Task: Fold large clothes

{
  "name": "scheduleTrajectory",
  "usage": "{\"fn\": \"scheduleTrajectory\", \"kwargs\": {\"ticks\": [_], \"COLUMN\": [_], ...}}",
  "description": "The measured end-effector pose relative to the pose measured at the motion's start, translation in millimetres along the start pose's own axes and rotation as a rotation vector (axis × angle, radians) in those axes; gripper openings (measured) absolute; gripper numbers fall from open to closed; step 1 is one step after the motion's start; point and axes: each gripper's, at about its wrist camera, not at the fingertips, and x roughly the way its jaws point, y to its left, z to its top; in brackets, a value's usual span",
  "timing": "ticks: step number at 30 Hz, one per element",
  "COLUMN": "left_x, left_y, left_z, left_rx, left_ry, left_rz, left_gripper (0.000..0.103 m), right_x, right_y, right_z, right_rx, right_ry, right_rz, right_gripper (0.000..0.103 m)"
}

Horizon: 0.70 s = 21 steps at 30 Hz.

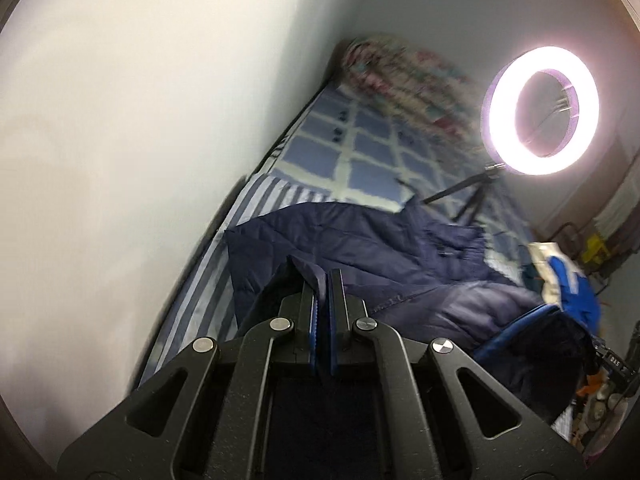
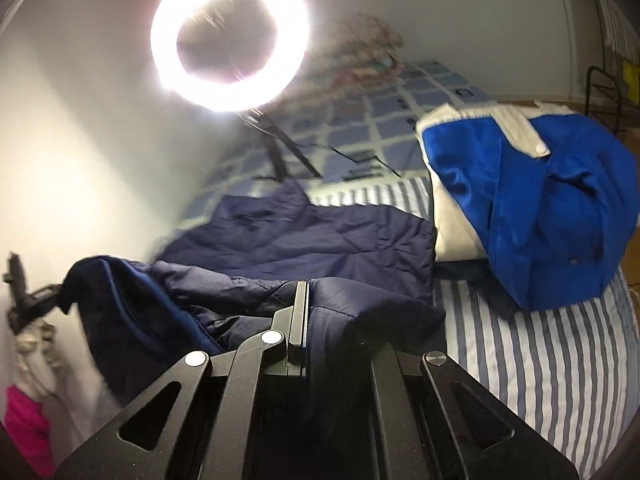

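A navy quilted puffer jacket lies spread on the striped bed; it also shows in the right wrist view. My left gripper is shut on an edge of the jacket, with navy fabric pinched between its jaws. My right gripper is shut on another part of the jacket; fabric drapes over and hides its right finger. The jacket's blue-lined part is lifted at the left of the right wrist view.
A bright ring light on a tripod stands on the bed. A blue and white garment lies on the striped sheet to the right. A checked blue quilt and a patterned bundle lie farther back. A white wall runs along the bed.
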Motion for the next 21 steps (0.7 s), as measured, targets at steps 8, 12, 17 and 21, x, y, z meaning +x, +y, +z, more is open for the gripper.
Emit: {"fn": "scheduleTrajectory", "kwargs": {"ticks": [8,12,17,21], "left_x": [94,86,43,45], "left_y": [2,4,21,39], "left_z": [-11,-1,3,-8], "left_rx": [0.034,0.042,0.061,0.066], "left_ry": [0.116,0.111,0.003,0.042], "left_rz": [0.098,0.061,0.027,0.041], "left_gripper": [0.005,0.034,0.061,0.061], "right_x": [85,84,55,39], "right_y": [-21,-30,-43,-60], "right_z": [-8,-3,-4,-22], "right_rx": [-0.016,-0.005,-0.007,0.029], "right_ry": [0.123,0.14,0.122,0.076], "right_rz": [-0.104,-0.054,0.048,0.056], "right_gripper": [0.004,0.006,0.021,0.051]}}
